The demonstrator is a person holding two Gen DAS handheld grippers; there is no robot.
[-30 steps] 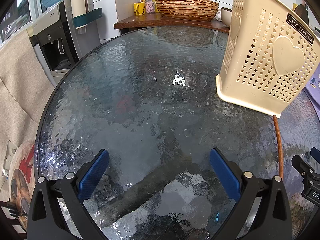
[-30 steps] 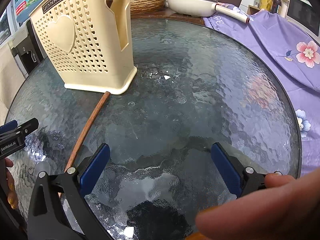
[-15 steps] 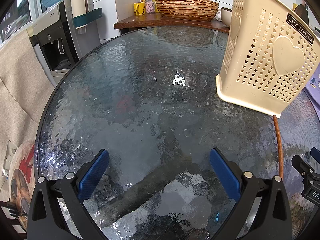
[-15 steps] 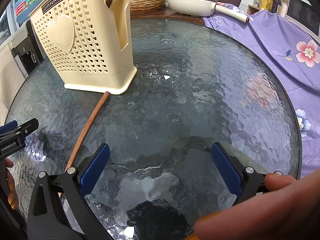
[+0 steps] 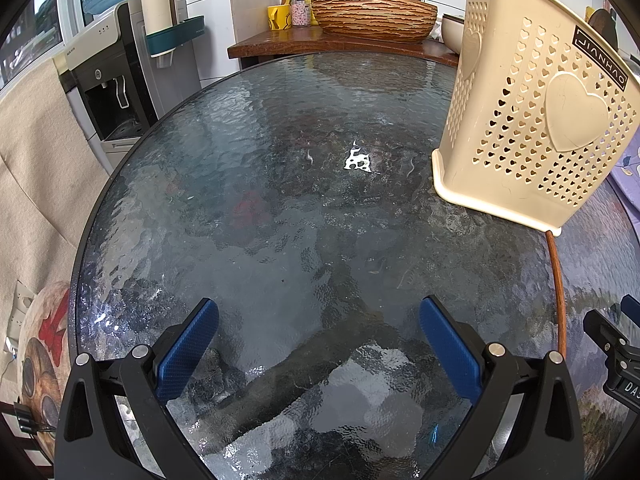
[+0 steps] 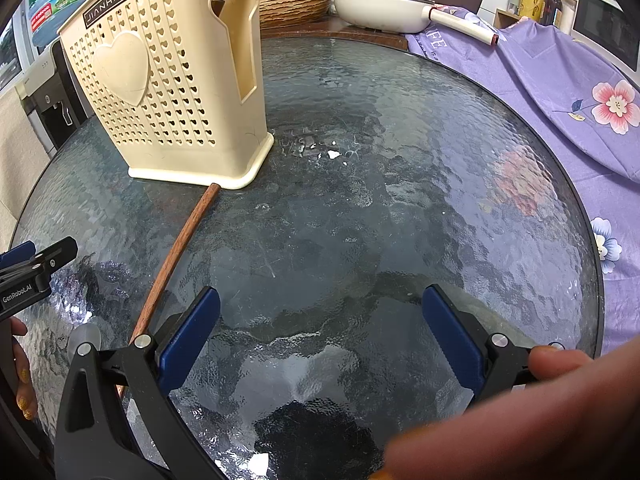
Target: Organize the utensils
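A cream perforated utensil holder (image 5: 532,120) with a heart emblem stands on the round glass table (image 5: 280,200); it also shows in the right wrist view (image 6: 172,92). A long brown wooden utensil handle (image 6: 176,256) lies on the glass from the holder's front corner toward the near edge, also visible in the left wrist view (image 5: 558,284). My left gripper (image 5: 318,340) is open and empty over the near table. My right gripper (image 6: 320,336) is open and empty, just right of the handle. Something dark sticks out of the holder's top.
A water dispenser (image 5: 108,76) stands left of the table. A wooden counter behind holds a woven basin (image 5: 372,14), cups and a white pan (image 6: 384,8). A purple floral cloth (image 6: 580,92) drapes at the right. A hand (image 6: 540,420) holds the right gripper.
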